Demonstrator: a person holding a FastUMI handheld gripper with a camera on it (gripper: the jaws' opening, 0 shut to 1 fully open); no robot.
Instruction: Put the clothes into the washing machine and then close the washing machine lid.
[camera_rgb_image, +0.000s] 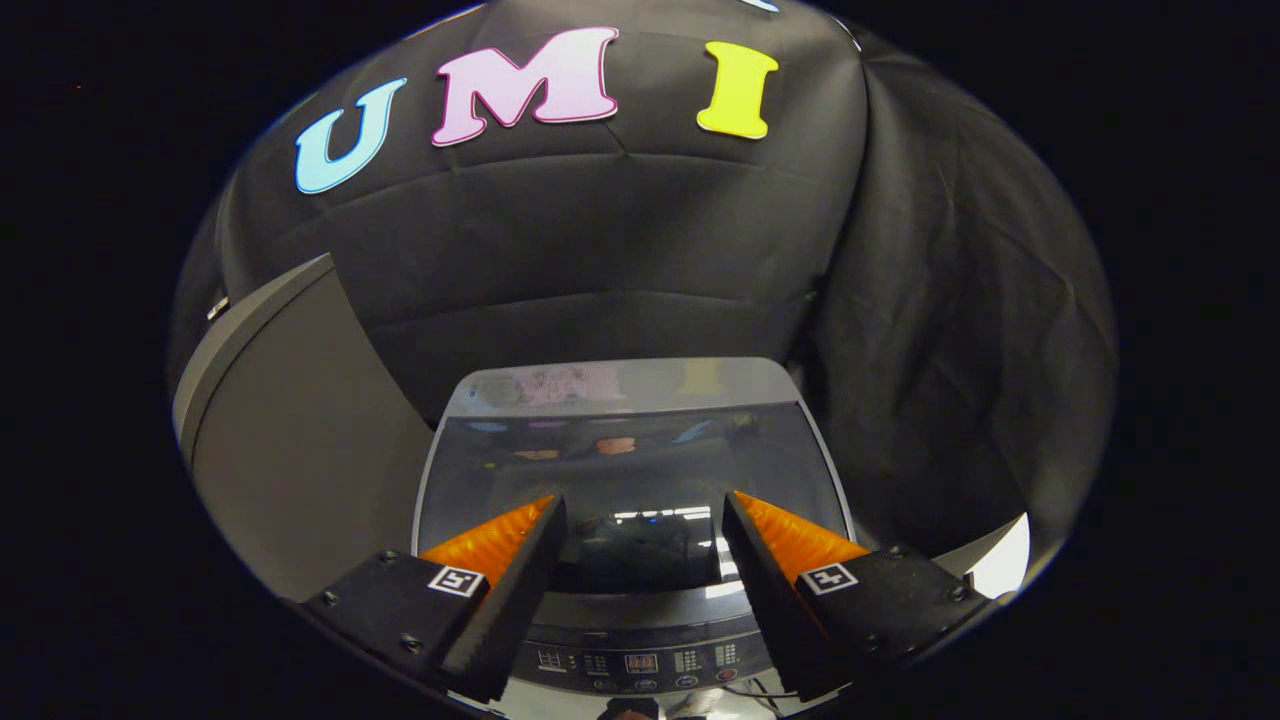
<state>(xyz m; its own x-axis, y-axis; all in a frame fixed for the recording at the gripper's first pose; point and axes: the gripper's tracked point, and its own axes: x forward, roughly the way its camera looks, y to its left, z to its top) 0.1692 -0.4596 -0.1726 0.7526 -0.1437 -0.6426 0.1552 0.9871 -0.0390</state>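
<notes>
The washing machine lid (630, 470) looks like dark, smooth glass or clear plastic, glossy enough to mirror its surroundings, set in a pale satin frame. In front of the lid, the control panel (640, 662) is shiny dark plastic. Left of the lid stands a matt grey panel (290, 440), smooth and dull. Behind the lid hangs matt black cloth (600, 260), creased.

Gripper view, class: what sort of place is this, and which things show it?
Probably a staged laundry booth rather than a real home. A top-loading washing machine with its glass lid down and control panel stands against draped black cloth. The open gripper hovers above the lid.
</notes>
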